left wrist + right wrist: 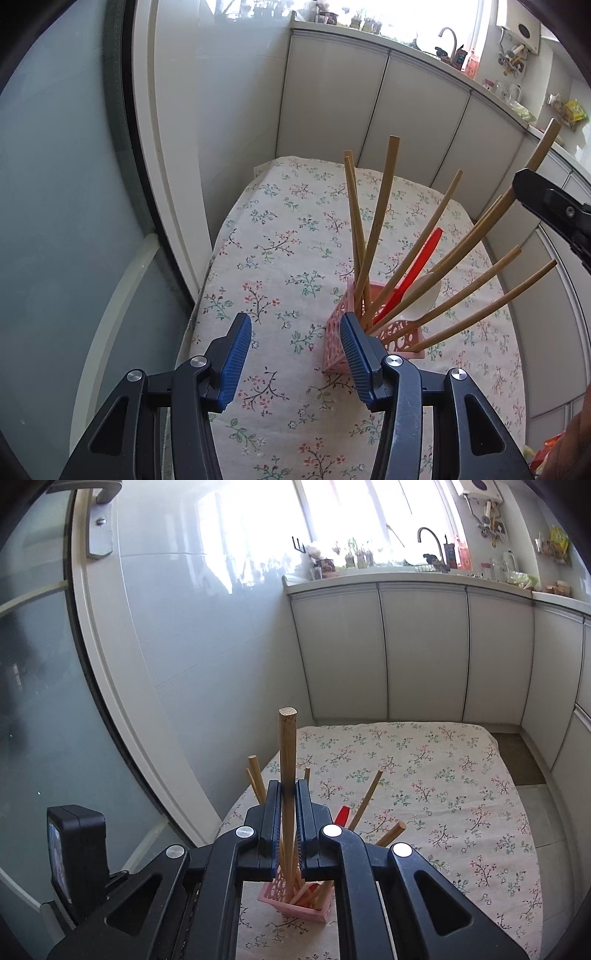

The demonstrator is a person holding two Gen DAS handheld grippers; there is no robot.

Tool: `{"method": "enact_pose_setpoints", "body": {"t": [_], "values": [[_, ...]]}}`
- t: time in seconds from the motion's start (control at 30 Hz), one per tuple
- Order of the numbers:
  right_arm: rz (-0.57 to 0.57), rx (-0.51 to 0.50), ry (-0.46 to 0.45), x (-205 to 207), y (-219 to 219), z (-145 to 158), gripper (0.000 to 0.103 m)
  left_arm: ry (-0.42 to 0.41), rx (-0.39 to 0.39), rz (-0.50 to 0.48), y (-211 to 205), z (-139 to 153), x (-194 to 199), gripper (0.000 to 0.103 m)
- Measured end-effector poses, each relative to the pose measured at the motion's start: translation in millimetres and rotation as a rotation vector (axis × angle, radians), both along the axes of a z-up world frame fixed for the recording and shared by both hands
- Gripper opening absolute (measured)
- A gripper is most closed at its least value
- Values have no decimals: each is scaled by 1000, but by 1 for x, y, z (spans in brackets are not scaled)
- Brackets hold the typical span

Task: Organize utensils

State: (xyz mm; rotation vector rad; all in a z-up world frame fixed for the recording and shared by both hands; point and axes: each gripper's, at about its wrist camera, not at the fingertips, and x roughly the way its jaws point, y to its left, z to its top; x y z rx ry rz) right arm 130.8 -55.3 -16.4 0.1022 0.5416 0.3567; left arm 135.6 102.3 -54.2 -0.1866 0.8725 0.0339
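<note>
Chopstick is what the task turns on right now: a bamboo stick clamped between the pads of the right gripper, held upright with its squared top standing well above the fingertips and its lower end reaching down into the pink basket directly below. It looks light, stiff and fairly smooth, so it should not bend, though it could pivot or slip in the grip if squeezed loosely. A hold on the upper shaft, as here, seems sound, since it leaves the lower end free to drop among the others.

Around it, the basket already holds several more chopsticks fanned outward, a red utensil and a white spoon. The basket stands on the flowered tablecloth, toward the near side of the table. It looks light and crowded, so a sideways push from the held stick might tip it.

The right gripper points downward from above the basket, roughly in line with the stick. The left gripper hangs released, its blue pads wide apart, low over the cloth just beside the basket's left side; the right-hand pad overlaps the basket in view, and contact cannot be told.

White cabinets line the far side.
</note>
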Motion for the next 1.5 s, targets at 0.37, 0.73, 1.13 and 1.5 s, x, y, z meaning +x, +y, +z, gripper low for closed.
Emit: {"method": "enact_pose_setpoints", "body": {"t": [0.37,0.73,1.13,1.5], "values": [[8,84,15,-6,-30,15,30,-15,8,-17,-8,6,-4,69],[-162,1,78,-86,-104,50,81,-84,61,18,-37,64,-63,93],[-276,-169,72,-220,-144,73,103,-208,143,-15,-84,114,-185,103],[-274,-199,81,-239,-138,71,103,-251,175,19,-90,123,-223,103]]}}
